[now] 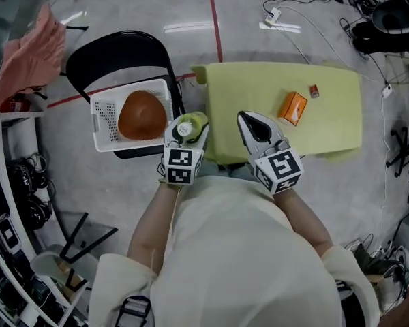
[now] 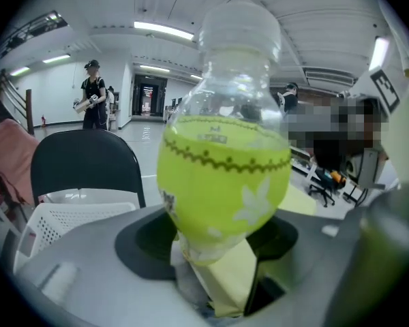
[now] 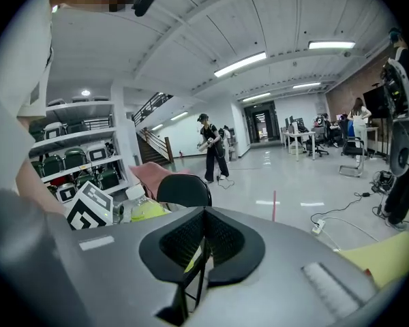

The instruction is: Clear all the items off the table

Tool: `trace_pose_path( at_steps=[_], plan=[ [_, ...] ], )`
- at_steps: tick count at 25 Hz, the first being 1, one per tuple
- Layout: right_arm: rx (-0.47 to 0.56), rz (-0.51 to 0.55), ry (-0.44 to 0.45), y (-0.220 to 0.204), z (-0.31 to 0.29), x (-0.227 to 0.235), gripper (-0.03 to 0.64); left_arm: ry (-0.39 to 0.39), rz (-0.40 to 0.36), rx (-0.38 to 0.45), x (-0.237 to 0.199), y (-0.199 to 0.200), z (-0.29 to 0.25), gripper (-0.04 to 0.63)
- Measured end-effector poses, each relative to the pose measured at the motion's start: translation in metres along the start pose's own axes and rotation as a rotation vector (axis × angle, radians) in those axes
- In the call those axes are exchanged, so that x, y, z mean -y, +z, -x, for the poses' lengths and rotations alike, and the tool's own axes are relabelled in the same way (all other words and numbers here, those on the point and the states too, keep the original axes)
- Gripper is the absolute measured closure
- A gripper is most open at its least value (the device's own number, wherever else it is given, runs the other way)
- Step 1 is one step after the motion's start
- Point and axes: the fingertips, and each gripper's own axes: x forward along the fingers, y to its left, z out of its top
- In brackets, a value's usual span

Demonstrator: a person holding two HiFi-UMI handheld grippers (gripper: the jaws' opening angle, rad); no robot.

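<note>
I see the bottle of yellow-green drink held just beside the table; an orange box and a small brown item lie on it.

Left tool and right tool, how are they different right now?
The left tool grips a bottle of green drink; the right tool holds nothing. The left tool's jaws stand apart round the bottle; the right tool's are together. The left tool is nearer the white basket; the right tool is over the yellow table. Both carry a marker cube.
</note>
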Motion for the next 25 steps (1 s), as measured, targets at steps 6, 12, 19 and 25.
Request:
trace_pose_path(
  at_steps=[6, 12, 19, 25],
  plan=[
    [-0.033, 0.02, 0.032, -0.003, -0.033, -0.022, 0.623, 0.048, 0.049, 0.013, -0.045, -0.003, 0.014, 0.304],
    [-0.063, 0.048, 0.078, -0.002, -0.064, -0.047, 0.623, 0.122, 0.117, 0.025, -0.098, -0.009, 0.028, 0.304],
    [-0.104, 0.094, 0.157, -0.001, -0.098, -0.083, 0.623, 0.244, 0.21, 0.038, -0.166, -0.018, 0.045, 0.304],
    [-0.137, 0.117, 0.205, -0.004, -0.126, -0.11, 0.623, 0.324, 0.273, 0.039, -0.215, -0.035, 0.056, 0.304]
  ],
)
